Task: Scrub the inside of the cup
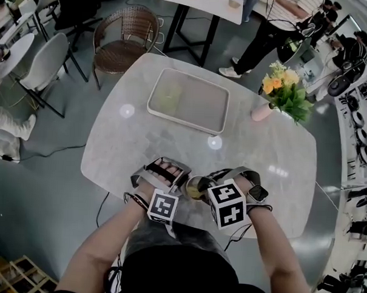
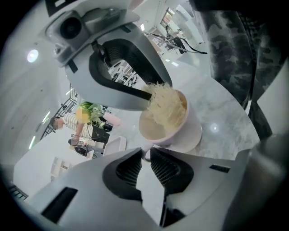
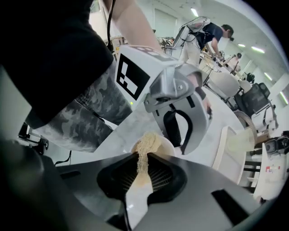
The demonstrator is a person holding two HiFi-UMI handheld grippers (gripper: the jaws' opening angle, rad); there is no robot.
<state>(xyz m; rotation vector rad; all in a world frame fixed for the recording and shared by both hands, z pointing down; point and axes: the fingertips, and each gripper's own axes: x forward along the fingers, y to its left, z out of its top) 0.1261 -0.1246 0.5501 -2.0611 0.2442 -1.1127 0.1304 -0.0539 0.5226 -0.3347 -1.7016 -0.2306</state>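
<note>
A pale pink cup (image 1: 194, 187) stands near the marble table's front edge, between my two grippers. In the left gripper view the cup (image 2: 187, 133) lies just beyond my left gripper (image 2: 145, 152), whose jaw tips pinch its handle. My right gripper (image 3: 143, 155) is shut on a beige fibrous scrubber (image 3: 146, 142), and the scrubber's free end reaches down into the cup (image 3: 168, 145). Seen from the left gripper, the scrubber (image 2: 167, 106) fills much of the cup's mouth under the right gripper (image 2: 149, 94). In the head view both grippers, left (image 1: 180, 183) and right (image 1: 205, 184), meet at the cup.
A white tray (image 1: 151, 102) with a pale green thing in it lies at the table's far middle. A pink vase of flowers (image 1: 261, 111) stands at the far right. Chairs (image 1: 124, 37) and people surround the table (image 1: 123, 140).
</note>
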